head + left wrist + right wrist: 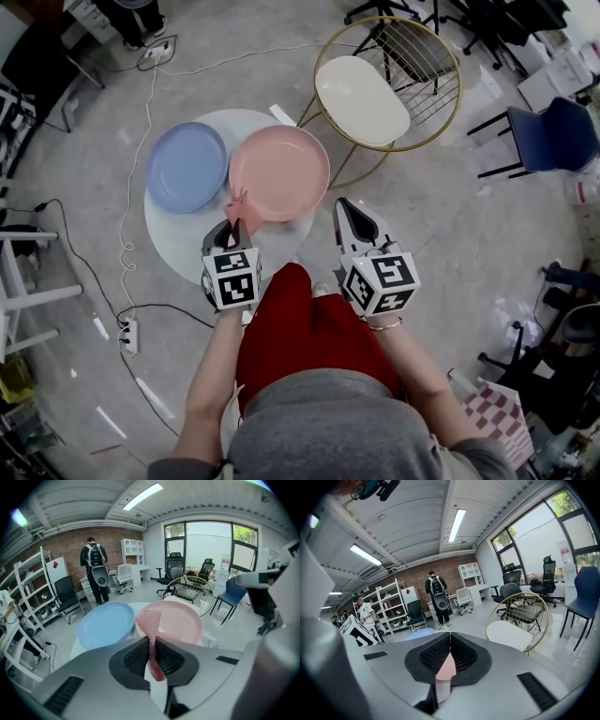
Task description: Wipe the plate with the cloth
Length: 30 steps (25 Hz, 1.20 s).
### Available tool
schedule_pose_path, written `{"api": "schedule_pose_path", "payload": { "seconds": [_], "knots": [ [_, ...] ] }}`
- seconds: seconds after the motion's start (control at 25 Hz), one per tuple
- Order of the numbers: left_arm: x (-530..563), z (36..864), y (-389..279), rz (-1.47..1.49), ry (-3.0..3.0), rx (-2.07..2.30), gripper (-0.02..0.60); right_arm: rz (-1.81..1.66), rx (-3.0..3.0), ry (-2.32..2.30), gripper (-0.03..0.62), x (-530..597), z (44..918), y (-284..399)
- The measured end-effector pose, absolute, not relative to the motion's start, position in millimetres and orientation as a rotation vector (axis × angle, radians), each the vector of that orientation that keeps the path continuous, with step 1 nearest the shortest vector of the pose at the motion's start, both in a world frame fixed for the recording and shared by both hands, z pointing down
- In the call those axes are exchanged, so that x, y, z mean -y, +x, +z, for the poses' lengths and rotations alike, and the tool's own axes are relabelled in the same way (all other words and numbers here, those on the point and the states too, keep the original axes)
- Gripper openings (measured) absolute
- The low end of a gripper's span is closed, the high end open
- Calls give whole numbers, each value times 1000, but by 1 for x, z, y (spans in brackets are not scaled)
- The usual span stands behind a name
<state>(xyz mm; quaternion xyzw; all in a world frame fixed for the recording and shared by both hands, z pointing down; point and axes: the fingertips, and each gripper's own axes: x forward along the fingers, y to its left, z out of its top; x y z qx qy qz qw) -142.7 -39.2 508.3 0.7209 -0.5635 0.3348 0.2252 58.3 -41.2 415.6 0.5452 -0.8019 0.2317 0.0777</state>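
1. A blue plate (186, 167) lay at the left of the round white table (178, 246). From the head view its right rim met the pink plate's rim, though whether the two touched was hard to tell.
2. The left gripper (234, 223) was clenched on a pink mesh cloth (151, 620). Its own view showed the fabric pinched between the ribbed pads, with a fold standing above the jaws and a tail hanging below. The head view showed only a small pink tuft at the tips.
3. The marker cube (232, 277) on each gripper carried black-and-white square patterns, the only print clear enough to make out.
4. The pink plate (279, 173) sat at the table's right, just beyond both grippers. The cloth overlapped its near-left rim, but no view settled whether they were in contact.
5. The right gripper (349, 208) hung near the table's right edge, close to the pink plate, its jaws pressed together on nothing. In its own view only a sliver of pink showed through the gap below the tips.
6. Farther right stood a gold wire-frame chair (361, 98) with a white seat.
7. Only the gripper views showed a person with a backpack (436, 597) by the shelves at the brick wall. The shelf contents were too small to read.
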Motion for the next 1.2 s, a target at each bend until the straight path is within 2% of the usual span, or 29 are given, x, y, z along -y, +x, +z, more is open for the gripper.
{"api": "schedule_pose_path", "payload": {
  "seconds": [0.64,1.2],
  "knots": [
    [25,426,-123,713,2124,1664,32,561,2509,1664,29,10,364,70],
    [-5,372,-94,461,2295,1551,32,486,2585,1682,29,-19,329,74]
  ]
}}
